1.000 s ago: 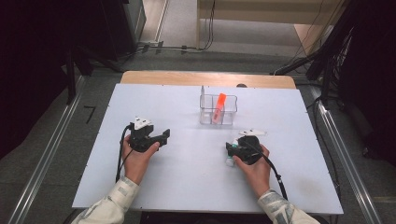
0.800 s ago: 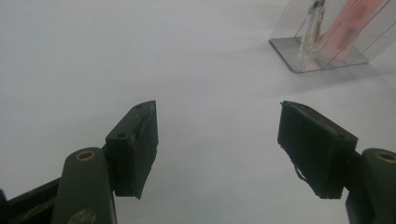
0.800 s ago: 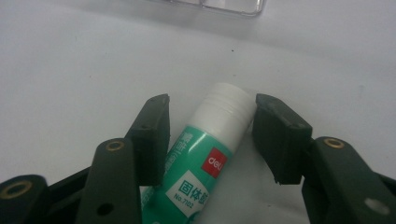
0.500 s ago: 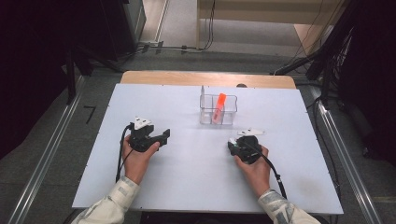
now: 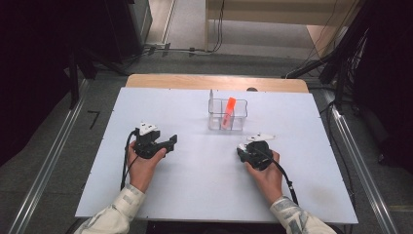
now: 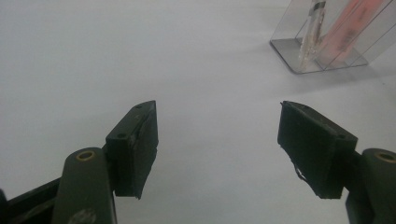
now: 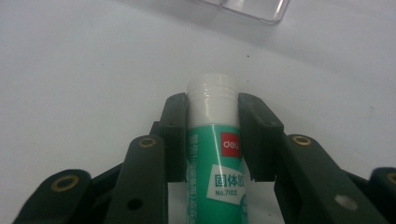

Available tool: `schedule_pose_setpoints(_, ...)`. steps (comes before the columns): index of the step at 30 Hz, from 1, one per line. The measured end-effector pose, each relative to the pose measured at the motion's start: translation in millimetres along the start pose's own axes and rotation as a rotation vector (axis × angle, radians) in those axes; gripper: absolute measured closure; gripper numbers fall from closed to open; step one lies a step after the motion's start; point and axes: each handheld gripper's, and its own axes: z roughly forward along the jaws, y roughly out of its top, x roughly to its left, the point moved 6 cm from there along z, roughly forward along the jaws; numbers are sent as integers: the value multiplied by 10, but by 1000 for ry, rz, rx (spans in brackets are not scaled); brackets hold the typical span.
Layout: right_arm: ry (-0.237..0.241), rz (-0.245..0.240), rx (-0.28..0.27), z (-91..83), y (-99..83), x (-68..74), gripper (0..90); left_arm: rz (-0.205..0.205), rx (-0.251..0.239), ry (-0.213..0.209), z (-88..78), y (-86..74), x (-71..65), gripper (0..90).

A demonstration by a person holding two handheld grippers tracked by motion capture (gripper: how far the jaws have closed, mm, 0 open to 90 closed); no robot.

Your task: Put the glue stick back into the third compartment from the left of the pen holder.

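A green and white glue stick (image 7: 215, 163) with a white cap lies on the white table (image 5: 195, 185). My right gripper (image 7: 212, 126) is shut on it, both pads pressing its sides just below the cap; the jaws have just been closing on it. In the high view this right gripper (image 5: 242, 147) rests low on the table, right of centre. My left gripper (image 5: 173, 141) lies at the left, its jaws wide open with nothing between them (image 6: 217, 140).
A clear plastic container (image 5: 227, 116) stands at the back centre of the table, holding an orange pen-like item (image 5: 229, 109) and a slim clear one (image 6: 312, 32). Its corner (image 7: 243, 9) lies just beyond the glue stick. Bare table surrounds both hands.
The right gripper's jaws have drawn in a little. Neither hand has shifted, and the left gripper is unchanged.
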Motion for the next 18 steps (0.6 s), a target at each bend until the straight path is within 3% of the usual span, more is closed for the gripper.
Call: schedule_pose_setpoints(18, 36, 17, -92, -199, 231, -21, 626, -8, -1, 4, -4, 0, 14, 299)
